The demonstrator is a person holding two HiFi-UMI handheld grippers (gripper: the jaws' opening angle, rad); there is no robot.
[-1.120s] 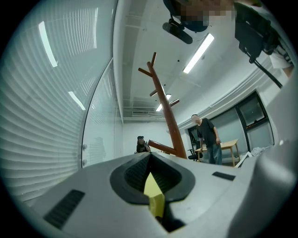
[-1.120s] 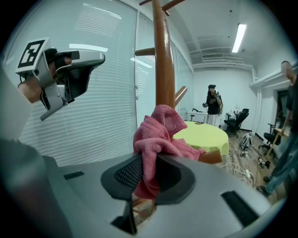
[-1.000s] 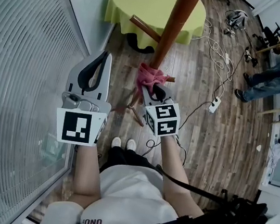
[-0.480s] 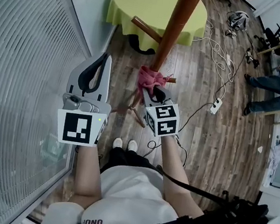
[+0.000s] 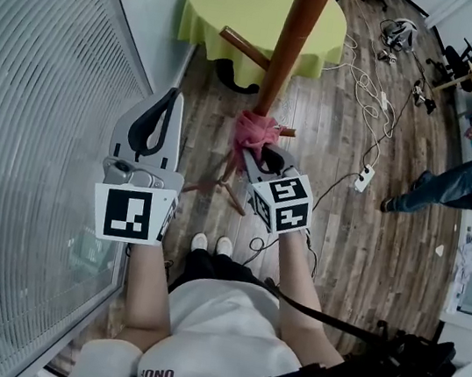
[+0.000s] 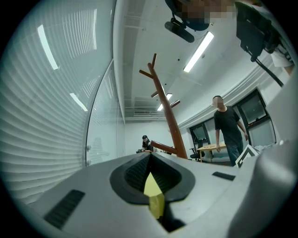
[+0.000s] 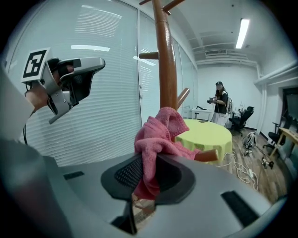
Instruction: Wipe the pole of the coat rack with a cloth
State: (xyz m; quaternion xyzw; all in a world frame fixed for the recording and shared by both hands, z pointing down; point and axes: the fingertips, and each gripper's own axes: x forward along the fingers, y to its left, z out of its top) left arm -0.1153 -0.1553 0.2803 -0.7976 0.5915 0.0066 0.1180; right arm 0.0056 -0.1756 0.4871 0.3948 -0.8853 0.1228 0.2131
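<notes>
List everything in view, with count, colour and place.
coat rack pole: one, brown wood, centre
cloth: one, pink, at the pole's lower part, pinched in the right gripper
table: one, round, yellow-green cover, behind the pole
power strip: one, white, right of the pole
blinds: white, along the left side
bystanders: two, one in blue jeans at right, another beyond the table
left gripper: one, grey, shut, empty, left of the pole
right gripper: one, grey, shut on the cloth

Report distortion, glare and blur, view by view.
Head view: evenly lit, sharp, blinds bowed by the wide lens. Left gripper view: fisheye with black corners, ceiling light blown out, streaks reflected on the glass wall. Right gripper view: same fisheye, cloth and pole crisp, strip light glaring.
</notes>
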